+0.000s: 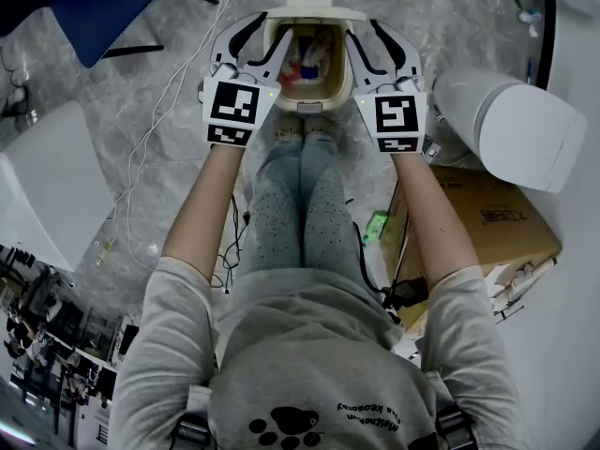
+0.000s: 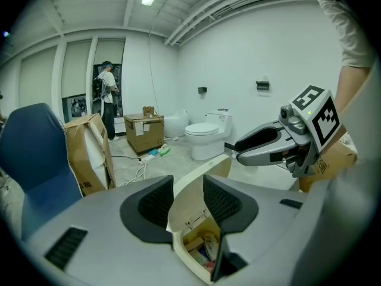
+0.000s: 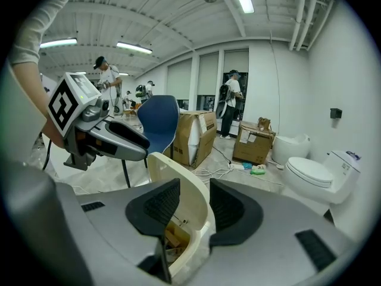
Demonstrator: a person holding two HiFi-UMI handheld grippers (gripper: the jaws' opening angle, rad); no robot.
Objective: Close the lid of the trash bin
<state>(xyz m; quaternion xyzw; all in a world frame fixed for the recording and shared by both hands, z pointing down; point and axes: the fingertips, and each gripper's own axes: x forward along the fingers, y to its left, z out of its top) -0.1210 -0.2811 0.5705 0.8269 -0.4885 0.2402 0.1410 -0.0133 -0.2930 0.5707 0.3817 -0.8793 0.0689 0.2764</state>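
The trash bin [image 1: 302, 107] is smooth cream plastic with a soft sheen. The left tongs [image 1: 278, 28] and right tongs [image 1: 361, 31] have matt grey plastic shells and black ribbed, rubbery-looking pads [image 2: 156, 204]. The floor [image 1: 159, 92] looks like polished grey marbled stone. At three o'clock in the head view, a glossy white toilet [image 1: 516, 125] stands above a matt brown cardboard box [image 1: 487, 218].

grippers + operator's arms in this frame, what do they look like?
The left gripper and right gripper match: light grey curved jaws with black ribbed pads, each carrying a white cube printed with black square markers. The person wears a grey short-sleeved shirt.
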